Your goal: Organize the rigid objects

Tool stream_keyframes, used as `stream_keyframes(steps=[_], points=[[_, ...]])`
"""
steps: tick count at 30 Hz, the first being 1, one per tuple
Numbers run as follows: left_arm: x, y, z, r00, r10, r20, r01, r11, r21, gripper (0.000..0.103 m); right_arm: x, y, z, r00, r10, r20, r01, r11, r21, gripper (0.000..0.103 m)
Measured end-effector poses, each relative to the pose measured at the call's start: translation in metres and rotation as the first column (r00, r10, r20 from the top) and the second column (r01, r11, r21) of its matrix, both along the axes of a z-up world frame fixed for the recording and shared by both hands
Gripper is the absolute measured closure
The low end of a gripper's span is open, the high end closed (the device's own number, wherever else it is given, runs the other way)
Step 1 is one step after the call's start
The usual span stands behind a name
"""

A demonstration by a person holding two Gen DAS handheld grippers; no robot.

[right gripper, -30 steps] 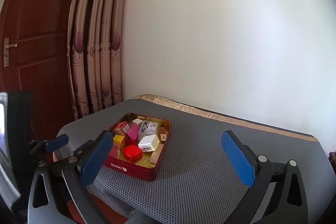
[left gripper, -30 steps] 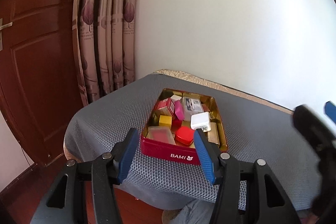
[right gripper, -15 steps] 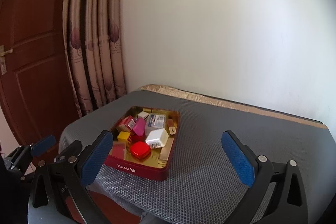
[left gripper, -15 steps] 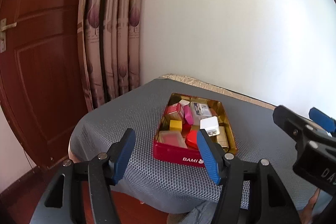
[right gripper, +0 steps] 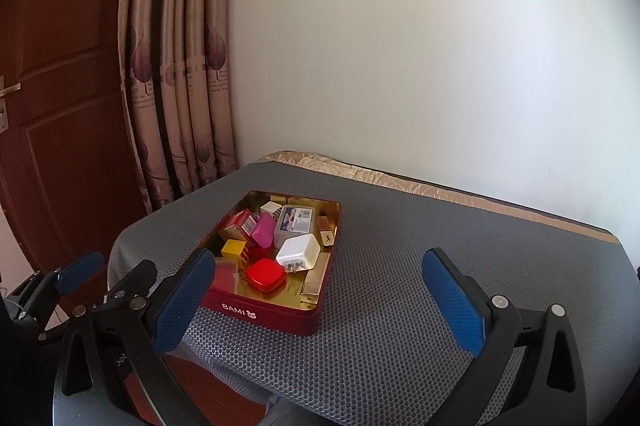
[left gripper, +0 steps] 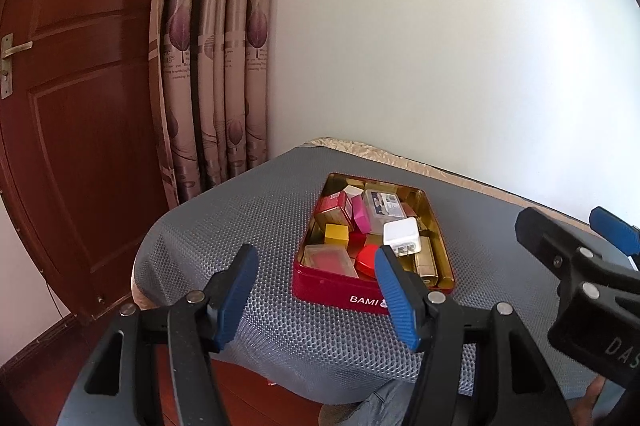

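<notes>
Tin (right gripper: 276, 310) sits on the grey mat (right gripper: 400, 346), full of small items. Left gripper (left gripper: 316, 290) hangs at its 7 o'clock, jaws spread, just widened, nothing between. Right gripper (right gripper: 320, 302) at 5 o'clock, jaws wide apart, empty.

A red tin (right gripper: 276, 318) filled with small items is seen on the grey-matted surface (right gripper: 400, 326). A white charger (right gripper: 298, 250) lies beside a red square case (right gripper: 265, 275). The right tongs (right gripper: 320, 298) are held wide apart, with nothing gripped.
</notes>
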State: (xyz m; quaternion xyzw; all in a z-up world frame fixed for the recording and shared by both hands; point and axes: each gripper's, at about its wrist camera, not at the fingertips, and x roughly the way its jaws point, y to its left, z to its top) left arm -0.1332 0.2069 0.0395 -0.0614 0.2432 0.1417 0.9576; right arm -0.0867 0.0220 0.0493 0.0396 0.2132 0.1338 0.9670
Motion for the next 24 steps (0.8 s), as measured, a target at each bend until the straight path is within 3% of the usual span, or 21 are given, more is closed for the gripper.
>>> stream_keyframes(steps=[24], points=[[-0.0022, -0.0087, 0.0032, 1.0, -0.02, 0.009, 0.019, 0.999, 0.03, 0.041, -0.0036, -0.0026, -0.0042, 1.0, -0.001, -0.01, 0.001, 1.0, 0.009, 0.0]])
